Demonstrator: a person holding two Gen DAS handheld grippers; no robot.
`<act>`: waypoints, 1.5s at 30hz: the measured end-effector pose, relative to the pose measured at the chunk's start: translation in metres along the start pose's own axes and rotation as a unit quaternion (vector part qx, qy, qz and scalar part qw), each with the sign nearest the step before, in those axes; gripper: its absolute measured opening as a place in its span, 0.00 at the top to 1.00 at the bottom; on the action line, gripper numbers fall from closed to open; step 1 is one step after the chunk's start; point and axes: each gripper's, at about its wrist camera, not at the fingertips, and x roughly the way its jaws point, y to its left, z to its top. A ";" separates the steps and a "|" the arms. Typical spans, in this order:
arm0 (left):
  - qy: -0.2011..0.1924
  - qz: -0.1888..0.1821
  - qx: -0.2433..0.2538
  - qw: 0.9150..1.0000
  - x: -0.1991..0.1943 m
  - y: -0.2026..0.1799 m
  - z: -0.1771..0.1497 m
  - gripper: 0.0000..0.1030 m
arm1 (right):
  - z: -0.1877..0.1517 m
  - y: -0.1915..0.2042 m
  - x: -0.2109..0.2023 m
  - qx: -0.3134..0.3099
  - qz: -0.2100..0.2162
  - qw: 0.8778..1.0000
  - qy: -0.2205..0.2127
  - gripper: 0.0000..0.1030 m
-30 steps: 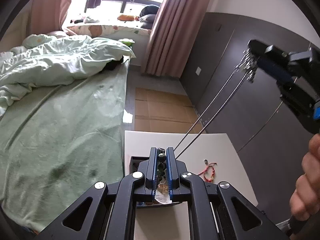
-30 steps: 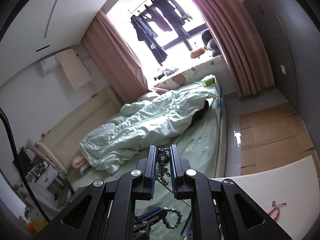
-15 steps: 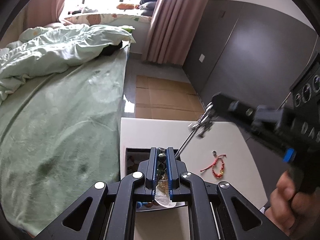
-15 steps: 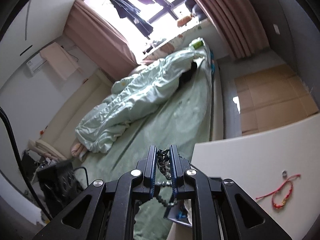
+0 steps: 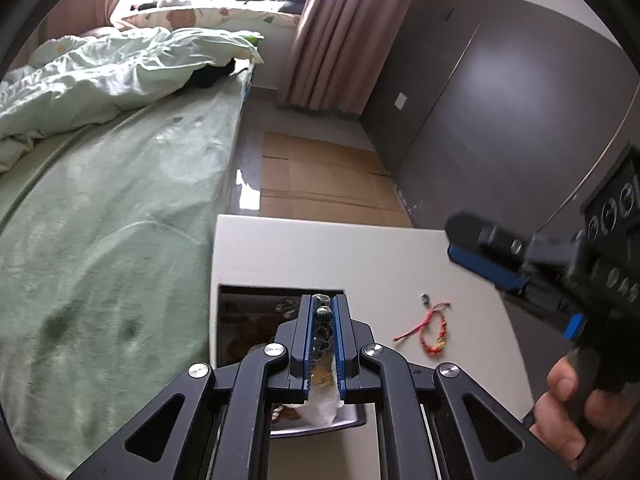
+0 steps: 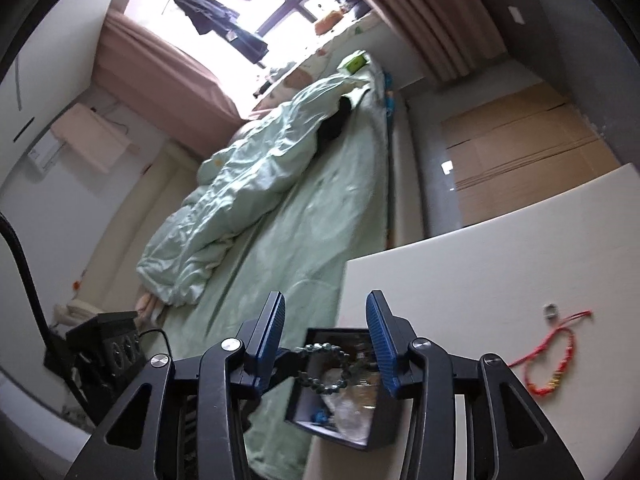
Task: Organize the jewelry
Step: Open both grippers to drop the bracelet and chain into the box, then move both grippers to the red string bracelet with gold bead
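Below, the left gripper [image 5: 323, 334] has its jaws pinched on a dark bead bracelet [image 5: 322, 320], held over the black box [image 5: 240, 322] at the table [image 5: 360, 256] edge nearest the bed [image 5: 100, 200]. The right gripper [image 6: 326, 340] has its jaws spread wide with nothing between the pads; seen through the gap, the bracelet [image 6: 332, 368] hangs above the box [image 6: 340, 420] (glinting bits lie inside, too blurred to name). Right of both jaws, on the table, lie a red cord bracelet [image 6: 554, 356] and, just beside it, a small ring [image 6: 551, 312].
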 end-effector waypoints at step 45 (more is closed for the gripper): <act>0.047 -0.048 0.055 0.996 0.012 -0.110 -0.018 0.09 | -0.040 -0.119 -0.123 0.106 -0.166 0.978 -0.067 0.06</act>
